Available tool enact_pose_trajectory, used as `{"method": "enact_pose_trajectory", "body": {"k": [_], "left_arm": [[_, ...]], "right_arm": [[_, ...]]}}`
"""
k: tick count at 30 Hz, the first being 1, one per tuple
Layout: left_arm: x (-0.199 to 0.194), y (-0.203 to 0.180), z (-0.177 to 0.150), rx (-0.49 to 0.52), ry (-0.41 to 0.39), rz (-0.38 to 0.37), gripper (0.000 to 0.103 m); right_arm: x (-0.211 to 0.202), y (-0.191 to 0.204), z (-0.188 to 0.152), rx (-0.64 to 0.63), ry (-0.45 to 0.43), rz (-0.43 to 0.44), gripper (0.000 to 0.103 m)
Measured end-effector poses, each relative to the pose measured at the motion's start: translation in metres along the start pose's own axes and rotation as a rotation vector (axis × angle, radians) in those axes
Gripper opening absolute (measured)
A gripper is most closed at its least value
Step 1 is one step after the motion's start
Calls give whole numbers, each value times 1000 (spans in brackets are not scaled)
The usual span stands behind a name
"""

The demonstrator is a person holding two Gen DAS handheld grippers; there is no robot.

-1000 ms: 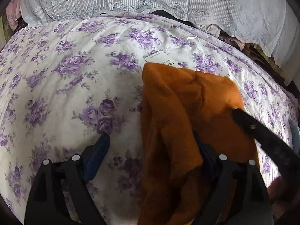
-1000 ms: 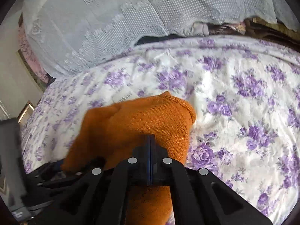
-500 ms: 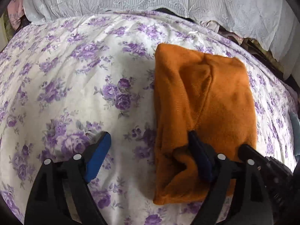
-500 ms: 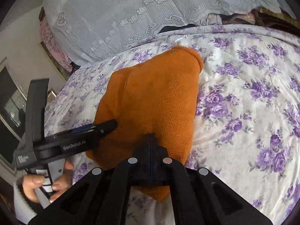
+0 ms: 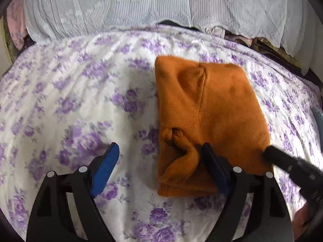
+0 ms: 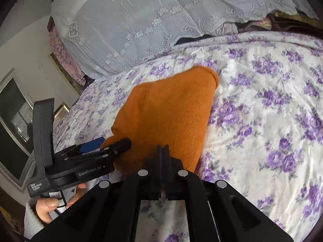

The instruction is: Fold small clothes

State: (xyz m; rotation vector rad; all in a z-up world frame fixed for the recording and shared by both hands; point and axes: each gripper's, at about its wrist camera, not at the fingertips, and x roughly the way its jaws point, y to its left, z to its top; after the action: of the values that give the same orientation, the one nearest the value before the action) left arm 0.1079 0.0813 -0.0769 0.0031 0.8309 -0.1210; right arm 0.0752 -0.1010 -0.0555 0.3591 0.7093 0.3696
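Orange folded garment (image 5: 210,121) on floral bedspread (image 5: 70,104), left claw (image 5: 159,157) wide open astride its corner, right claw (image 6: 163,151) closed, empty.

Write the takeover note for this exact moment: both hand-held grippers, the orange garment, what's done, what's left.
Left hand-held gripper: open, holding nothing, at the near left corner of the orange garment.
Right hand-held gripper: shut, at the garment's near edge; no cloth visibly pinched.
Garment: folded into a compact rectangle, lying flat on the floral bedspread.
Done: the fold looks finished.
Left: tidy the bunched near-left corner, pull both grippers clear.
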Motion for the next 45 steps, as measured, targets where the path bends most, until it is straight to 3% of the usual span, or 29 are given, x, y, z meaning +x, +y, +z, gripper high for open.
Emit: {"method": "enact_pose_trajectory", "body": {"k": [4, 11, 16, 22, 24, 25, 26, 28, 33, 36, 39, 41, 45], "left_arm": [[-12, -9, 11, 53, -93, 63, 81], [9, -15, 19, 57, -94, 86, 73], [19, -19, 17, 75, -85, 103, 73], [20, -20, 17, 72, -81, 98, 73], [17, -16, 18, 54, -77, 67, 72], [15, -13, 19, 39, -71, 39, 72], [14, -10, 20, 25, -63, 11, 72], [12, -1, 22, -15, -39, -48, 72], [12, 33, 26, -149, 24, -236, 80], [17, 55, 25, -239, 58, -313, 82], [30, 73, 20, -350, 126, -439, 82], [31, 71, 17, -354, 137, -466, 82], [35, 47, 15, -268, 167, -514, 82]], "right_arm": [[2, -6, 30, -5, -45, -37, 3], [40, -18, 75, 29, -75, -61, 5], [85, -37, 70, 49, -10, -113, 0], [64, -38, 65, 61, -49, -63, 3], [52, -40, 60, 79, -57, -43, 5], [45, -42, 56, 96, -61, -29, 12], [38, -44, 53, 115, -67, -19, 30], [23, -50, 45, 141, -83, -17, 53], [2, -64, 26, 218, -68, 22, 53], [0, -71, 15, 267, -43, 52, 53], [0, -75, 8, 304, -25, 73, 54], [0, -76, 6, 315, -21, 87, 56], [3, -75, 5, 324, -10, 118, 58]]}}
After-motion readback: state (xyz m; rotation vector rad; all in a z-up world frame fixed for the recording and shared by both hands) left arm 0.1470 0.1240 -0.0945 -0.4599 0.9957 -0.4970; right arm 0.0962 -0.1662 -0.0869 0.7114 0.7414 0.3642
